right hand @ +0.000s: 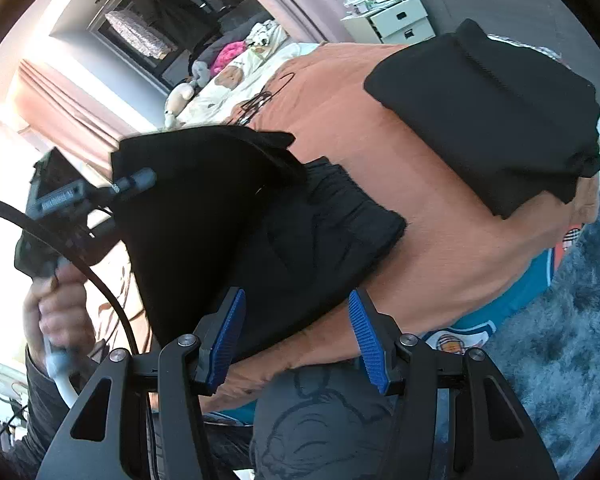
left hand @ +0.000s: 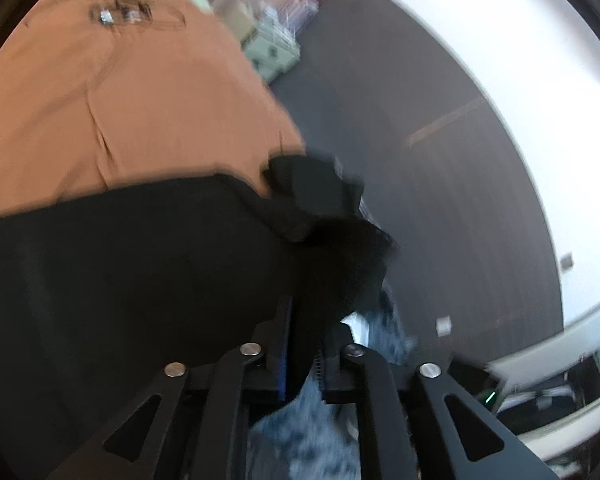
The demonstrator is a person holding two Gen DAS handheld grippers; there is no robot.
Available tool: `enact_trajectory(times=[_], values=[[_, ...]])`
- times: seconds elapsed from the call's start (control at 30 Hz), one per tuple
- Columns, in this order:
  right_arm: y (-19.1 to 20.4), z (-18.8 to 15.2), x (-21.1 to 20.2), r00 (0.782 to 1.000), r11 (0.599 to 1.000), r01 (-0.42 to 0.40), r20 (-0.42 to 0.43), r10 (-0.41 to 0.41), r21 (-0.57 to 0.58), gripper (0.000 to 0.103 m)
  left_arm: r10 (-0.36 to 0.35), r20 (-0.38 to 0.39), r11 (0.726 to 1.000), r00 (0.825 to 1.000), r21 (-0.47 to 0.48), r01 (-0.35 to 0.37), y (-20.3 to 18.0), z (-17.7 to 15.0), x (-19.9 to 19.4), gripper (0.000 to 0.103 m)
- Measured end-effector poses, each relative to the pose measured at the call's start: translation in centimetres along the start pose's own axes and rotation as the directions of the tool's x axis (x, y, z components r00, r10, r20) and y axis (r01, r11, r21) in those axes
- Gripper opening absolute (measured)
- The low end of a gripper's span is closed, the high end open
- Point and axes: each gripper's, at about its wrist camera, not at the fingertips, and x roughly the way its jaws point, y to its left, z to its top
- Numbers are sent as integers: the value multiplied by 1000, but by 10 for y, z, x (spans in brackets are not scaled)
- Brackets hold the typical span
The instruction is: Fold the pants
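Note:
Black pants [right hand: 300, 240] lie on the orange bedspread [right hand: 420, 208], with one part lifted into a raised fold [right hand: 188, 208]. My left gripper [left hand: 304, 360] has its jaws close together, and a bunch of the black pants [left hand: 332, 264] fills the gap at the bed's edge. From the right wrist view, the left gripper's body [right hand: 60, 200] shows at the left, held by a person's hand [right hand: 56, 312]; its fingertips are hidden behind the fold. My right gripper [right hand: 298, 338] hovers open over the near edge of the pants, nothing between its blue pads [right hand: 228, 332].
A second folded black garment [right hand: 488, 120] rests on the bedspread at the upper right. Plush toys [right hand: 228, 76] crowd the bed's head. A white drawer unit [right hand: 396, 20] stands beyond the bed. A grey shaggy rug [right hand: 560, 340] and dark floor [left hand: 440, 200] border it.

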Motion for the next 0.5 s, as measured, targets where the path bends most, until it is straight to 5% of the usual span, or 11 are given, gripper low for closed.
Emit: enact_trajectory(times=[0.13, 0.5], values=[[4, -3, -3, 1000, 1000, 6, 0, -6, 7, 52, 35, -88, 999, 996, 13, -34, 10, -20, 17, 58], [-13, 7, 4, 999, 999, -20, -33, 22, 40, 52, 125, -23, 992, 992, -25, -125, 62, -49, -46, 63]])
